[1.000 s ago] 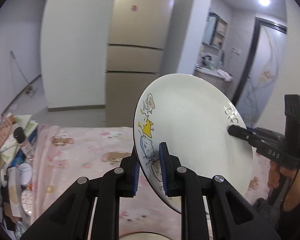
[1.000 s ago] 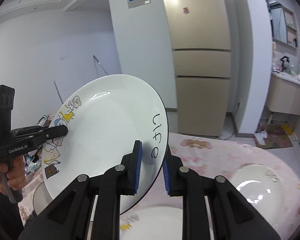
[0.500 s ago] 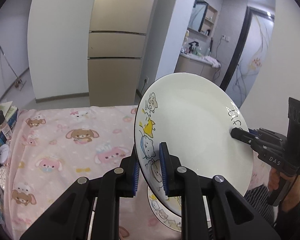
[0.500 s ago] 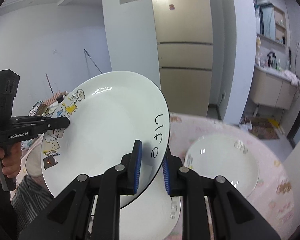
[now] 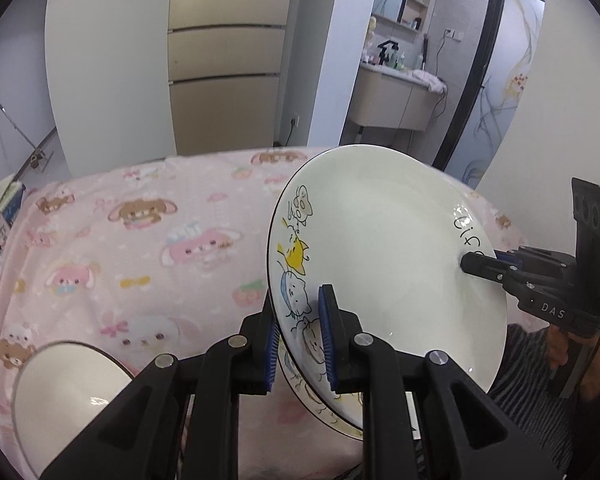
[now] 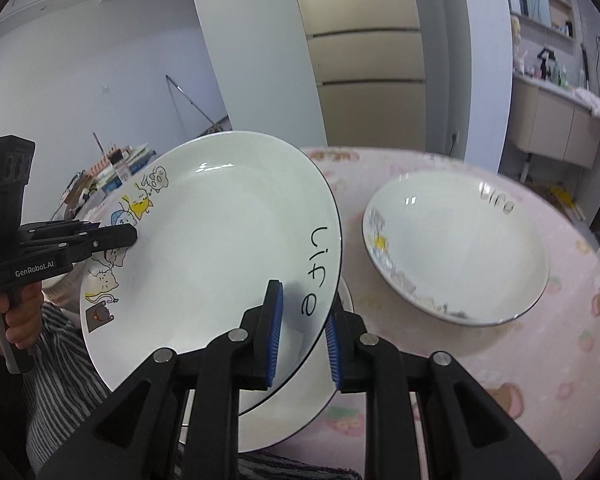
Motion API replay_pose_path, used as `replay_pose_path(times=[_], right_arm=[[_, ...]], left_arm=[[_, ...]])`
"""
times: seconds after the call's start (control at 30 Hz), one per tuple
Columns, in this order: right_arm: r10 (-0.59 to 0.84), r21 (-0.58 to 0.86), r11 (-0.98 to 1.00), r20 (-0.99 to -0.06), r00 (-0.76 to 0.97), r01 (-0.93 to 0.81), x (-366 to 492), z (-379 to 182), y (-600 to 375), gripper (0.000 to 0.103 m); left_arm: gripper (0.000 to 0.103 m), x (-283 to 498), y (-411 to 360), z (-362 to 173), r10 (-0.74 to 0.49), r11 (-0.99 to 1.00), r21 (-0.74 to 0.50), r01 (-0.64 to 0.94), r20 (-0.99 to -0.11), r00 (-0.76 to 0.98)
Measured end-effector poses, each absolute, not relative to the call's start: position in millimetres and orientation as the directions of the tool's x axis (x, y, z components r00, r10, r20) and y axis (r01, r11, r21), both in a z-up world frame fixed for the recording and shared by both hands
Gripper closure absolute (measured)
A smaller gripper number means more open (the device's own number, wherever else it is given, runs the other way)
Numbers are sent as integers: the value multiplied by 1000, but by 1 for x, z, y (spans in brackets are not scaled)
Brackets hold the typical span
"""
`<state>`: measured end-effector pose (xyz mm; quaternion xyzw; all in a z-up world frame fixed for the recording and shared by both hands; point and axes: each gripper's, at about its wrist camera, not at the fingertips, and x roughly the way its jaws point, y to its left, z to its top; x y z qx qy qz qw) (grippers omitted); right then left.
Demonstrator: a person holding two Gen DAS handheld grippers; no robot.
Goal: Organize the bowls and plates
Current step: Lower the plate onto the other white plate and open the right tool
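Observation:
A white plate (image 5: 384,256) with cartoon cats and the word "life" is held tilted in the air by both grippers. My left gripper (image 5: 298,340) is shut on its cartoon edge; it also shows in the right wrist view (image 6: 134,234). My right gripper (image 6: 302,336) is shut on its "life" edge; it also shows in the left wrist view (image 5: 466,262). The plate (image 6: 220,248) hovers just above a second matching plate (image 6: 300,408) lying on the table; that plate's rim shows in the left wrist view (image 5: 320,408).
A third matching deep plate (image 6: 456,248) lies on the pink cartoon tablecloth (image 6: 540,360) to the right. A white bowl (image 5: 68,392) stands at the near left. Books and clutter (image 6: 112,168) sit at the table's far left. A fridge and washbasin stand behind.
Both grippers have lowered the plate toward the table and the plate lying below it. Both views have tipped down, so more tablecloth, the bowl and the third plate show.

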<state>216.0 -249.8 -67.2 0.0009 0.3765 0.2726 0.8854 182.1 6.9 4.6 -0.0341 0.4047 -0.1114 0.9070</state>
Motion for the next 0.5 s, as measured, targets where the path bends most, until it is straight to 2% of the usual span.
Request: replay_pose_path(times=[0.3, 0.5], right_arm=[[465, 211, 847, -739, 487, -487, 227, -99, -239, 82], [424, 155, 855, -758, 496, -494, 225, -102, -233, 80]], left_arm=[[84, 192, 8, -23, -182, 982, -108, 156, -762, 621], [83, 195, 11, -30, -184, 982, -116, 150, -771, 610]])
